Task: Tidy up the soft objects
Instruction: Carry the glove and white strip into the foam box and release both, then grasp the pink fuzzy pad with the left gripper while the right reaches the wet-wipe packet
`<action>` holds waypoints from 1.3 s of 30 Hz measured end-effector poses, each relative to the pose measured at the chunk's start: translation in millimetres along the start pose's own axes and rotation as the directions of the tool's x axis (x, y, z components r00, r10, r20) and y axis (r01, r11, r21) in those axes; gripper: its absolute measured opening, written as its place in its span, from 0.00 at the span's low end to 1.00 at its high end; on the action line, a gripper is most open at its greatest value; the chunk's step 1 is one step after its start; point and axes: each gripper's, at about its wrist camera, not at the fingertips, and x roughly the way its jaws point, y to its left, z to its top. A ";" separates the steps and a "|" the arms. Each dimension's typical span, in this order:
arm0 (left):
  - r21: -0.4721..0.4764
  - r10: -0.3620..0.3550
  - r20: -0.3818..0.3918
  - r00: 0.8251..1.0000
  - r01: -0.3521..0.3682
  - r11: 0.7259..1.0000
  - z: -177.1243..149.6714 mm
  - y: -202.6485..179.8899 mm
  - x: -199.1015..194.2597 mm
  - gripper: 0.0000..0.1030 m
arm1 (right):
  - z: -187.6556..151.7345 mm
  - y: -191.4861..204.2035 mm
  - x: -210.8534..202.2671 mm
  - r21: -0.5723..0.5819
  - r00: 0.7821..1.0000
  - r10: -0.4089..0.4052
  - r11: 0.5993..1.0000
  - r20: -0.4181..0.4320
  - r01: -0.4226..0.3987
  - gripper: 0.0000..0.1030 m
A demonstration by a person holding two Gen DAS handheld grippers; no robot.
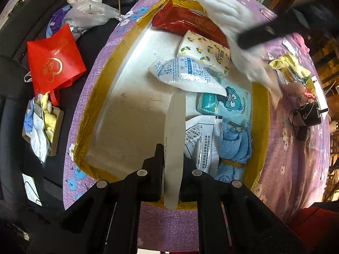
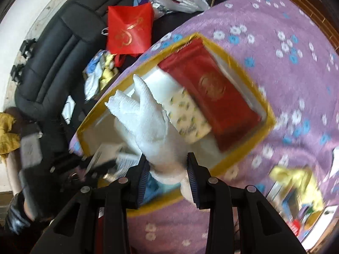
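Note:
A gold-rimmed box [image 1: 99, 84] with a white inside sits on a purple flowered cloth [image 1: 296, 158]. My left gripper [image 1: 172, 156] is shut on a white strip [image 1: 174, 127] that stands up inside the box. A red packet [image 1: 190, 23], a lemon-print tissue pack [image 1: 203, 50], a cartoon tissue pack [image 1: 231, 103] and a blue towel [image 1: 235, 146] lie in the box. My right gripper [image 2: 167, 158] is shut on a white knitted cloth [image 2: 144, 116] and hangs over the box [image 2: 270, 121]. From the left wrist, that cloth [image 1: 228, 12] and right gripper [image 1: 264, 33] show blurred above the box's far right side.
A red bag [image 1: 53, 61] and a small carton of cloths [image 1: 42, 127] lie on the black seat to the left. Crumpled plastic bags [image 1: 91, 12] lie beyond it. A yellow cloth [image 1: 290, 63] and a black device with cables [image 1: 309, 114] sit right of the box.

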 end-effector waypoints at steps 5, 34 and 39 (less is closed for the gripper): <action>-0.013 -0.014 0.000 1.000 0.014 1.000 0.2 1.9 0.5 0.10 | 25.5 -12.7 10.9 0.021 0.999 -0.050 0.999 0.007 0.050 0.33; -0.066 0.069 0.003 0.998 -0.069 0.995 -2.1 -2.1 -19.7 0.43 | -17.4 -18.8 -16.9 0.055 0.990 -0.011 0.998 0.143 0.003 0.70; -0.069 0.096 0.004 0.995 -0.095 0.993 -5.7 -8.1 -29.3 0.43 | -60.1 -21.5 -29.9 0.059 0.988 -0.017 0.998 0.155 0.008 0.75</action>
